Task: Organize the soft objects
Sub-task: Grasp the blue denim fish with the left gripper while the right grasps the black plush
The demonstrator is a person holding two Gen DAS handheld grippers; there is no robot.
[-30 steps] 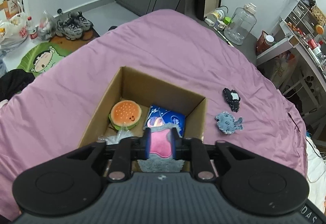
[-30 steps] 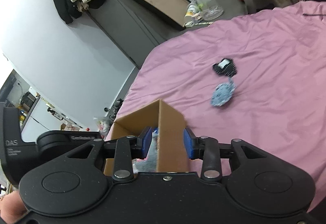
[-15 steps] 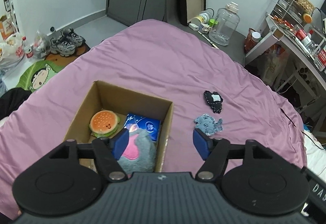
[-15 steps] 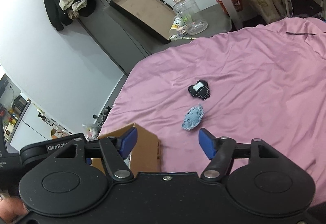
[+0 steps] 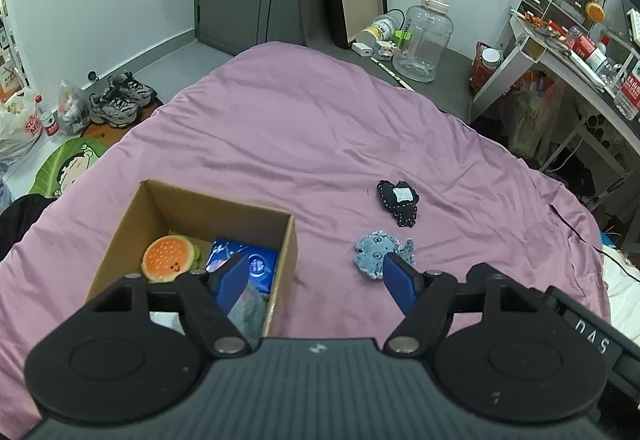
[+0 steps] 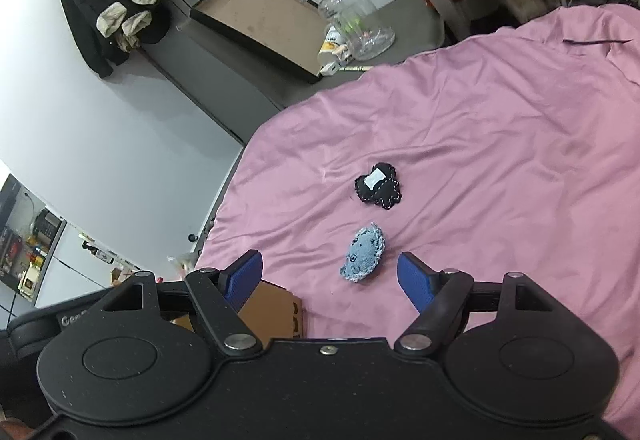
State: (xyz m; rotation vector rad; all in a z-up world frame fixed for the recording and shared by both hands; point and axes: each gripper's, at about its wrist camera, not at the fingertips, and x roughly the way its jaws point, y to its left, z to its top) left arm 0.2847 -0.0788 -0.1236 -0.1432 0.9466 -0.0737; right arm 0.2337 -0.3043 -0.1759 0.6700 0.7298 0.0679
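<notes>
We see both claws wide open, L claw [image 5: 316,276] over the box [image 5: 286,240], R claw [image 6: 330,276] near the blue toy [image 6: 364,254] on the bed [image 6: 500,160]

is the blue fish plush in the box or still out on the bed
Out. The blue fish plush lies on the pink bedspread beside the cardboard box, near the black plush; both grippers are open and hold nothing.

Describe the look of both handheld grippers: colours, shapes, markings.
The left gripper and the right gripper look alike: matte black bodies with two round discs, angular black linkage arms with silver pivot screws, and ribbed blue finger pads. The left one's body is ribbed; white "DAS" lettering sits nearby.
</notes>
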